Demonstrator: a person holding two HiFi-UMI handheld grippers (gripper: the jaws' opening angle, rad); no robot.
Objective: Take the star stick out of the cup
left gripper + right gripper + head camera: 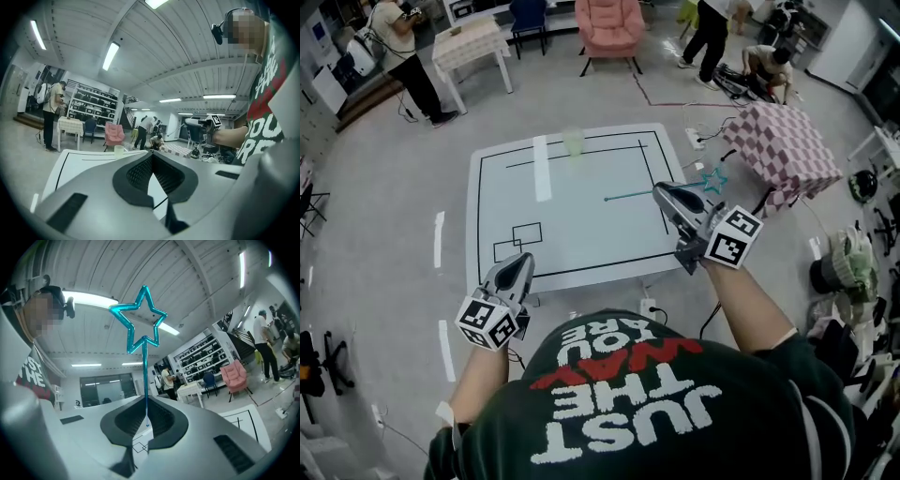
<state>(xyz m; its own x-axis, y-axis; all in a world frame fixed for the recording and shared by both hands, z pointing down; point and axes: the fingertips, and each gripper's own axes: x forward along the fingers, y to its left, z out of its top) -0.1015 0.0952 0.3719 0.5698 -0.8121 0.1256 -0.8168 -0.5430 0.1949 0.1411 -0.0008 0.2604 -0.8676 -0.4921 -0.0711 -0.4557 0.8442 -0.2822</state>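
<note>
The head view shows the star stick lying level above the right side of the table, well apart from the cup at the far edge. The right gripper is clenched on its shaft. The right gripper view adds the thin shaft pinched between that gripper's pads, the star beyond them. Only the left gripper view shows the left gripper, near the table's near-left corner, closed on nothing.
</note>
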